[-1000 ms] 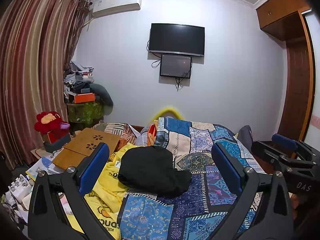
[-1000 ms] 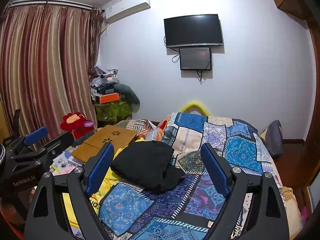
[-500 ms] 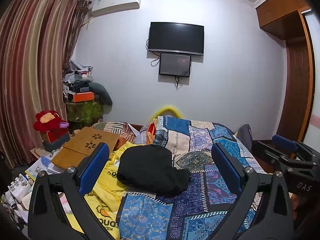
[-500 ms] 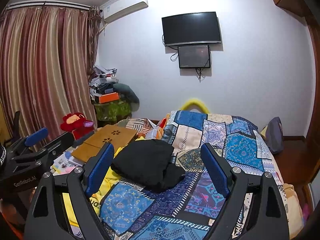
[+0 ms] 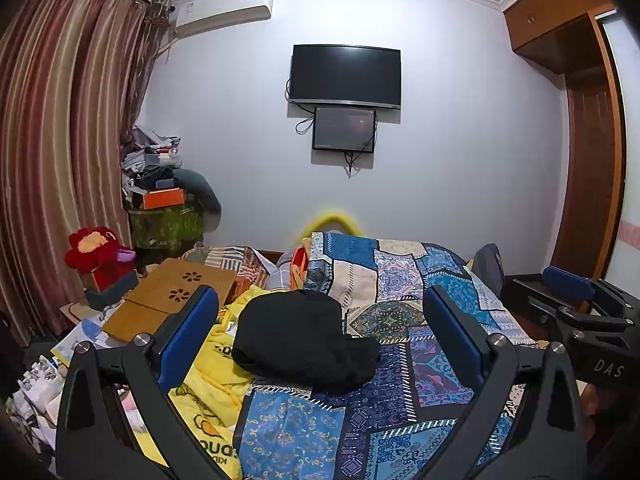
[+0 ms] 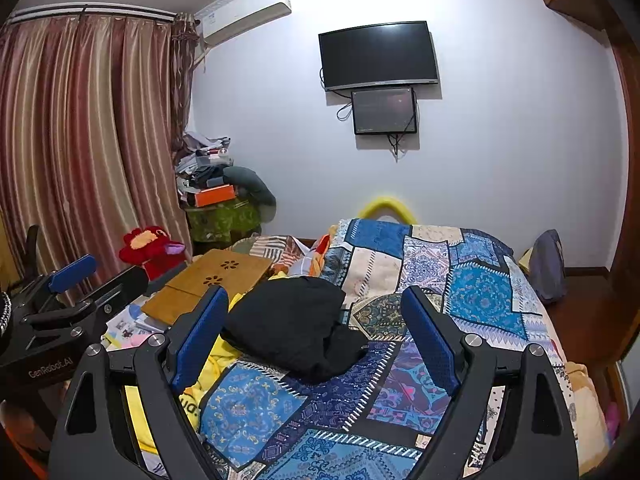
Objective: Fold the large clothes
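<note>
A black garment lies in a crumpled heap on the blue patchwork bedspread; it also shows in the right wrist view. My left gripper is open and empty, held above the bed in front of the heap. My right gripper is open and empty too, at about the same distance from the heap. Each gripper shows at the edge of the other's view: the right one and the left one.
A yellow blanket lies left of the heap. A wooden lap desk, a red plush toy and papers sit at the left. A cluttered stand and curtains stand behind, a wardrobe at the right, a TV on the wall.
Both views have shifted slightly, with the room sitting a little lower in frame. The black garment has not moved and both grippers stay open.
</note>
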### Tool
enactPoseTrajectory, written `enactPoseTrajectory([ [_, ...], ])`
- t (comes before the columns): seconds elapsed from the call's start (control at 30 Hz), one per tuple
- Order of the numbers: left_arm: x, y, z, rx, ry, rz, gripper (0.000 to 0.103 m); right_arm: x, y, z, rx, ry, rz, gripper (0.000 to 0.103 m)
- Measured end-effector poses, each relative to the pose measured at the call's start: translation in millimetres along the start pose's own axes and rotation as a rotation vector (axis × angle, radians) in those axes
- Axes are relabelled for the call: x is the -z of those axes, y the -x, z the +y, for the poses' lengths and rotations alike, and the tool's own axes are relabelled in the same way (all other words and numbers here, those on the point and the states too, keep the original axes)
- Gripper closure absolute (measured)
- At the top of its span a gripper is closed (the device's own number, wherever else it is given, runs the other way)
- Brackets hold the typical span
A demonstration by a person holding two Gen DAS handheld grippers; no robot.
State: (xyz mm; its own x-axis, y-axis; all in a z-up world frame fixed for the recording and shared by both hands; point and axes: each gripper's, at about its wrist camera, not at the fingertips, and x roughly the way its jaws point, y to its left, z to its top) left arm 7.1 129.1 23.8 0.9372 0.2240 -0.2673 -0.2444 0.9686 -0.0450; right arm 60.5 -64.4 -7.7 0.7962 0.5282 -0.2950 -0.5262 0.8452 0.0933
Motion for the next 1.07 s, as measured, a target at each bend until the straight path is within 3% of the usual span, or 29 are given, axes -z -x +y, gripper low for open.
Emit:
enactPoseTrajectory([
  [1.07, 0.1, -4.6, -3.3, 0.049, -0.005, 0.031, 0.001, -0.5, -2.4, -1.0, 0.009, -0.013, 0.006, 0.017],
])
